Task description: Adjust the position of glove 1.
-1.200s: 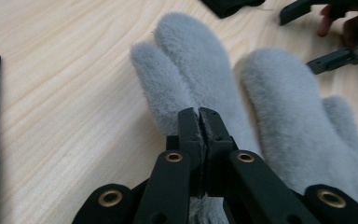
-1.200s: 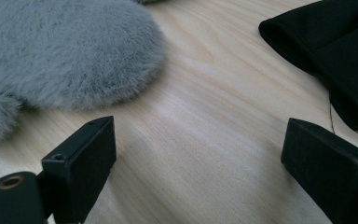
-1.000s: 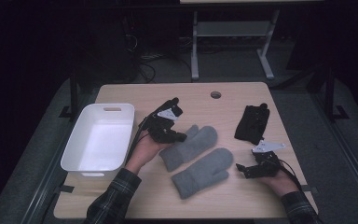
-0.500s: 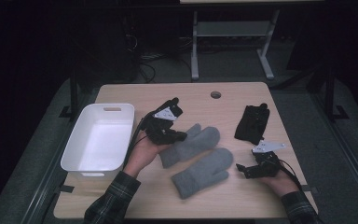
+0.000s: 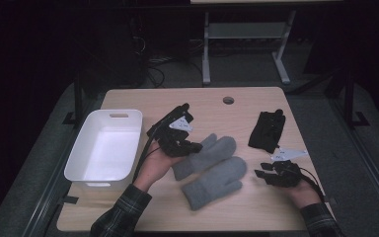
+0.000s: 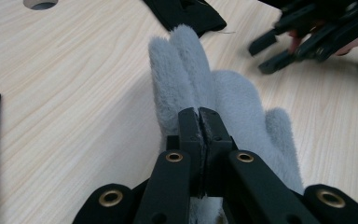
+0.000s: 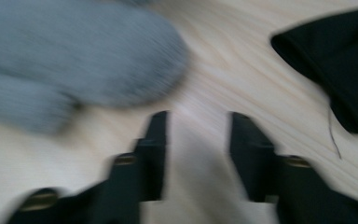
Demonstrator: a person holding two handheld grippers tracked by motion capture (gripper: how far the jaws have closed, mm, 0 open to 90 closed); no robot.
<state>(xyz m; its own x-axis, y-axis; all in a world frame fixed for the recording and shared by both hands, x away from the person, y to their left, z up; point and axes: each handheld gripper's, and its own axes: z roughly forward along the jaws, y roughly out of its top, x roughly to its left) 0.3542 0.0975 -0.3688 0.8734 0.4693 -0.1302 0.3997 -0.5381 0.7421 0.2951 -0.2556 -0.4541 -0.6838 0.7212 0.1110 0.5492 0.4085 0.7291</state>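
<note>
Grey mitten point(image 6: 200, 88) in left hand-held gripper point(image 6: 199, 122)

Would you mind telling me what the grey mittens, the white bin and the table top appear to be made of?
The grey mittens look like soft plush or fleece: the left gripper view shows a fuzzy nap. The white bin seems moulded plastic, smooth with rounded corners and a cut handle slot. The table top looks like pale wood or wood-grain laminate; streaked grain shows, but which one I cannot tell.
</note>
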